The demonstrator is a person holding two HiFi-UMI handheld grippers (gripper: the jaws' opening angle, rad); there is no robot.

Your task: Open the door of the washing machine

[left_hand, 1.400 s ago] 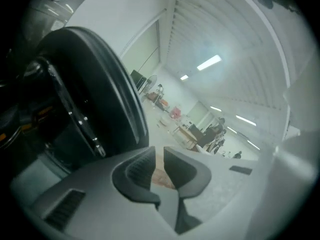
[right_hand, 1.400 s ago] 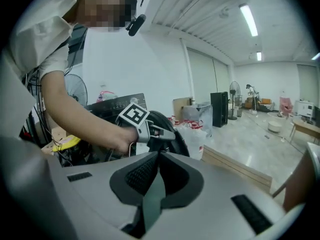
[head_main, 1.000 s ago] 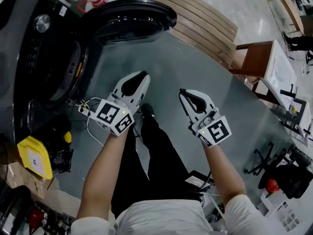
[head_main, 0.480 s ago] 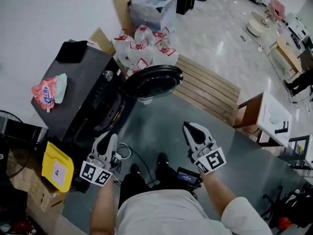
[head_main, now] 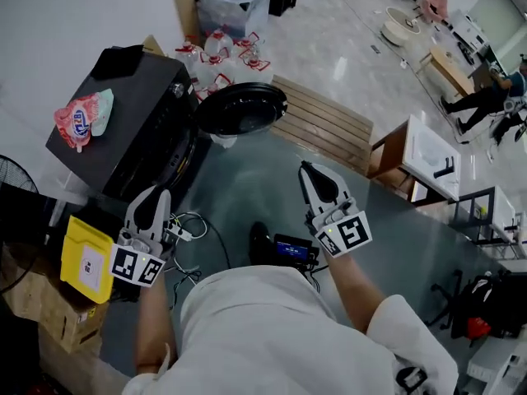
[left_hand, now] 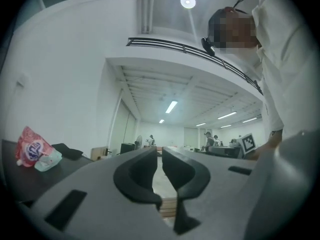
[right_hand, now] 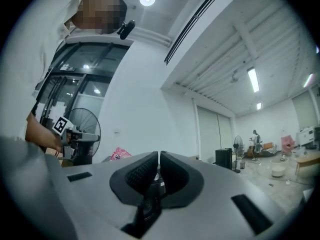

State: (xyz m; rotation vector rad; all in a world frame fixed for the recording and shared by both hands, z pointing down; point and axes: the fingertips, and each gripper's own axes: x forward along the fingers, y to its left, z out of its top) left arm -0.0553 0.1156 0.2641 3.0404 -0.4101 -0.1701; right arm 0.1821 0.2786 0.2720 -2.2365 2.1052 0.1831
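Before your chest, your left gripper (head_main: 156, 192) and right gripper (head_main: 307, 169) are both clenched empty, well apart from the door (head_main: 241, 109), which stands swung wide at the washing machine's (head_main: 123, 109) front edge, so leave it untouched.

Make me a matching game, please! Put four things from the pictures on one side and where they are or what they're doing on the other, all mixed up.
Things:
1. washing machine door
2. pink bag
3. water jugs
4. left claw

Places or states:
a. shut, holding nothing
b. standing on the floor beside the washing machine
c. swung wide open
d. lying on top of the washing machine

Pairs: 1-c, 2-d, 3-b, 4-a
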